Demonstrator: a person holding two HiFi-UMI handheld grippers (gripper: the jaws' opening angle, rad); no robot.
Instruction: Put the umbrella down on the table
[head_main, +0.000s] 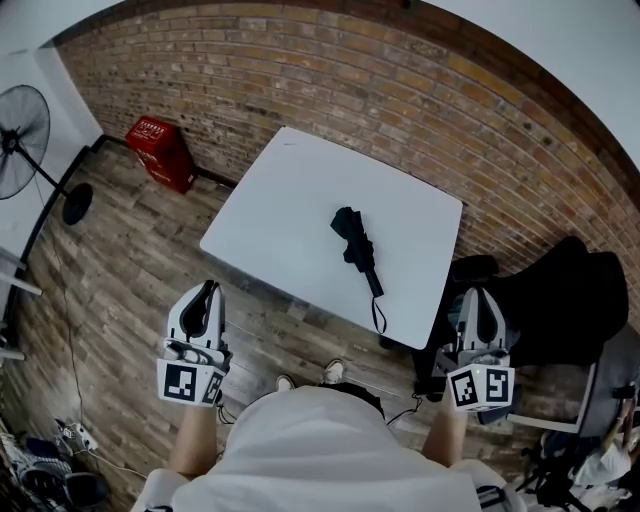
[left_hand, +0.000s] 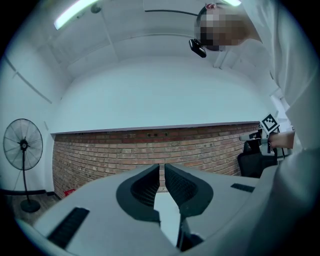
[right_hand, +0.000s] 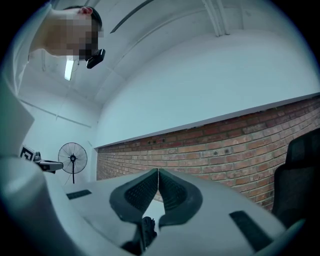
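A black folded umbrella (head_main: 357, 250) lies on the white table (head_main: 280, 200), right of its middle, with its handle and wrist strap (head_main: 378, 315) toward the near edge. No gripper touches it. My left gripper (head_main: 205, 292) hangs over the floor just short of the table's near left edge, jaws together and empty. My right gripper (head_main: 476, 297) is off the table's near right corner, also shut and empty. In the left gripper view the left gripper (left_hand: 161, 167) points level at the brick wall. The right gripper view shows the right gripper (right_hand: 158, 172) with its pads meeting.
A brick wall (head_main: 400, 90) runs behind the table. A red crate (head_main: 160, 152) sits on the wood floor at the far left and a standing fan (head_main: 20, 130) further left. A black chair (head_main: 570, 300) stands right of the table. Cables and clutter (head_main: 60, 470) lie at the near left.
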